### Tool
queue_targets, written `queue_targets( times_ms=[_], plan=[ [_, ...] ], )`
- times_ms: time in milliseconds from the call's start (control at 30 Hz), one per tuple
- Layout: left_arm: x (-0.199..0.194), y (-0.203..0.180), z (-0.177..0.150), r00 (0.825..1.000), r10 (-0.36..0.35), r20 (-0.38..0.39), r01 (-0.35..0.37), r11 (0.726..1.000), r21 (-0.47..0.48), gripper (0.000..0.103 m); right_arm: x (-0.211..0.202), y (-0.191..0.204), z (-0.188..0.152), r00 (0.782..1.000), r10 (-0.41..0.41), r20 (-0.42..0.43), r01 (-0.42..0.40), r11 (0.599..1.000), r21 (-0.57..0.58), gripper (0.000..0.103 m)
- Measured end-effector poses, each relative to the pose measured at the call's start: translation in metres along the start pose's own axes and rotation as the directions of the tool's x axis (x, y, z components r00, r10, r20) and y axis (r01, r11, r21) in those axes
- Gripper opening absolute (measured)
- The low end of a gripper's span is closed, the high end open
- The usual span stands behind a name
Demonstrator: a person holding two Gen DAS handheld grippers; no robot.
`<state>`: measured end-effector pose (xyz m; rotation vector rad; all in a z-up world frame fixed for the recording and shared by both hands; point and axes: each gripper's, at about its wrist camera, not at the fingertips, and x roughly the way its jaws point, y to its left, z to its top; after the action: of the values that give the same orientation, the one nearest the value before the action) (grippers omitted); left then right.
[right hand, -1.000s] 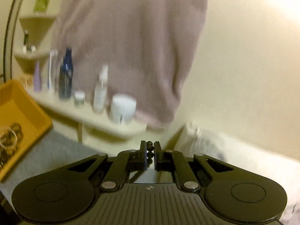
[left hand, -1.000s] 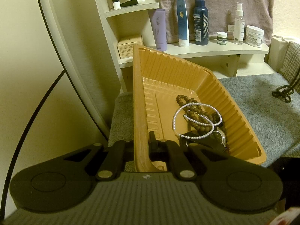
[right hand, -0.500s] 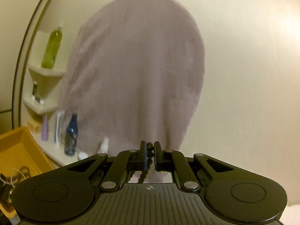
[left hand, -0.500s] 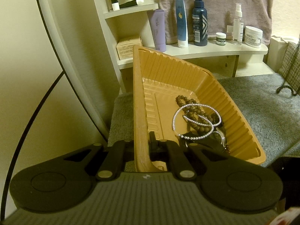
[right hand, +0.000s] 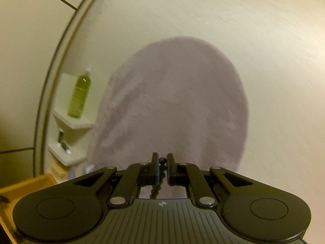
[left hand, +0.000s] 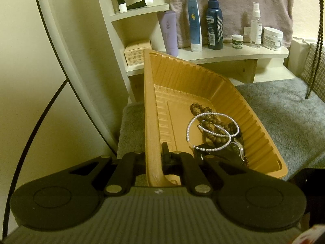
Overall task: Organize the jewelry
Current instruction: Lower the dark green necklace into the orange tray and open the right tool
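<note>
Jewelry lies in the orange tray (left hand: 223,93): a pearl strand (left hand: 211,131) looped over brown beads (left hand: 205,118), with a watch (left hand: 236,149) at the near end. The left gripper (left hand: 153,158) is clamped on the tray's near rim, and the tray sits tilted on a grey mat (left hand: 284,109). The right gripper (right hand: 161,167) pinches a dark bead string (right hand: 161,162) (its tail dangles at the far right of the left view, probably clear of the mat). Beyond it hangs a mauve towel (right hand: 172,105), blurred. Bottles (left hand: 214,20) line the shelf (left hand: 233,53) behind the tray.
</note>
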<state>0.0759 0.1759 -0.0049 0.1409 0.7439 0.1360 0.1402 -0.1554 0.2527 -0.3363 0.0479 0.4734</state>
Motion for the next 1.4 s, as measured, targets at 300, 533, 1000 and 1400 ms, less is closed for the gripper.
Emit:
queue_targets(
  times_ms=[300,533,1000,1400],
  plan=[
    [0.0,0.001,0.003,1.0,-0.01,-0.011,0.011,1.0,0.02,0.005,0.01,0.029,0.054,0.983,0.166,0.084,-0.165,0.986,-0.013,0.007],
    [0.002,0.002,0.006,0.999,-0.02,-0.032,0.021,0.999,0.041,0.006,0.022,0.068,0.087,0.941,0.319,0.116,-0.314,0.948,-0.06,0.007],
    [0.006,0.004,0.007,0.998,-0.033,-0.057,0.036,0.997,0.068,0.006,0.07,0.13,0.096,0.871,0.488,0.048,-0.484,0.871,-0.08,0.007],
    [0.007,0.005,0.007,0.998,-0.034,-0.058,0.037,0.997,0.065,0.006,0.117,0.147,0.044,0.863,0.491,-0.12,-0.498,0.867,-0.036,0.007]
  ],
)
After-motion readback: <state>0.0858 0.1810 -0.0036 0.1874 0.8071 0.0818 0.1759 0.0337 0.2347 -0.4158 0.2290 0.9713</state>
